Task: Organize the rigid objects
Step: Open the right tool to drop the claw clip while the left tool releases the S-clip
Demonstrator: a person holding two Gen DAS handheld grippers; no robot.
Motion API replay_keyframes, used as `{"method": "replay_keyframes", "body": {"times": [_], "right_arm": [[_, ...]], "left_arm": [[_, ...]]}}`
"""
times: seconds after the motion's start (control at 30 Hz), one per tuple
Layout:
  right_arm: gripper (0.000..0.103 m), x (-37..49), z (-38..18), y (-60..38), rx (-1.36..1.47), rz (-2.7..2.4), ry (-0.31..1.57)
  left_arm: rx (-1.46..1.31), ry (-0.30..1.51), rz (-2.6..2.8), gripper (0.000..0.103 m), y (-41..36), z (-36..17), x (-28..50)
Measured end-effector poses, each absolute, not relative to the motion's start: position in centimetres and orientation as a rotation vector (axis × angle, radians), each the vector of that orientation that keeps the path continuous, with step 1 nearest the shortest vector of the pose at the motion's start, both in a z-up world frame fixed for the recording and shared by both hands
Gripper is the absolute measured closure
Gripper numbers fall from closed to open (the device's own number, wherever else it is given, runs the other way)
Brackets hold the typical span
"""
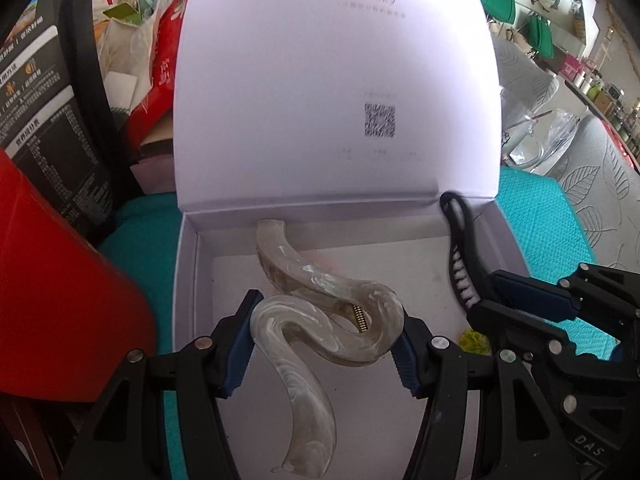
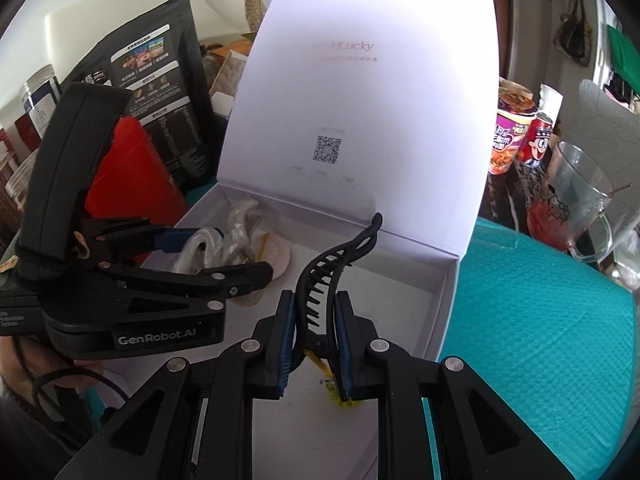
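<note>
Pearly resin fills your left gripper (image 1: 324, 344): its pads press the wavy hair clip (image 1: 320, 312) across the middle bend, jaws about half spread, the clip's long axis running away from you over the white box (image 1: 188, 280). Your right gripper (image 2: 314, 340) is pinched nearly closed on the black claw clip (image 2: 332, 268), teeth upward, tip toward the raised lid (image 2: 360, 100). Both clips hang over the box floor, yours on the left nearer its far wall.
</note>
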State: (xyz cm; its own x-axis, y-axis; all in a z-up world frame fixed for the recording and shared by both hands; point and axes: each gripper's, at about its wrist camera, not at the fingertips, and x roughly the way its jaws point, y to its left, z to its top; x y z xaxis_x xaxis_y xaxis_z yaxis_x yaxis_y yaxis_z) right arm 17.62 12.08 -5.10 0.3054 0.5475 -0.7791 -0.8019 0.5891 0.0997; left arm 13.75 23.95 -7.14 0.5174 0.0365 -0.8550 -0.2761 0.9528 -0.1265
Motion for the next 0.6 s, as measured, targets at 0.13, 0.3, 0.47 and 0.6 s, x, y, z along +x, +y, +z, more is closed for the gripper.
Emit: {"method": "replay_keyframes", "body": {"times": [0.13,0.3,0.47,0.6], "right_arm": [[0.084,17.8,-6.0,12.5,-0.342,0.933,0.921],[0.084,18.0,-6.5,12.7,-0.345,0.935,0.942],[0.084,18.2,-6.4,12.5,-0.341,0.919,0.946],[0.081,18.4,-6.3,12.3,-0.345,0.899,0.946]], "left_arm": [[-0.226,1.038,0.221,0.044,23.7,-7.9,14.2],[-0.215,1.045,0.225,0.044,23.3,-8.1,14.5],[-0.208,1.046,0.239,0.044,22.8,-7.9,14.8],[-0.218,1.068,0.242,0.043,22.5,-7.3,14.8]]}}
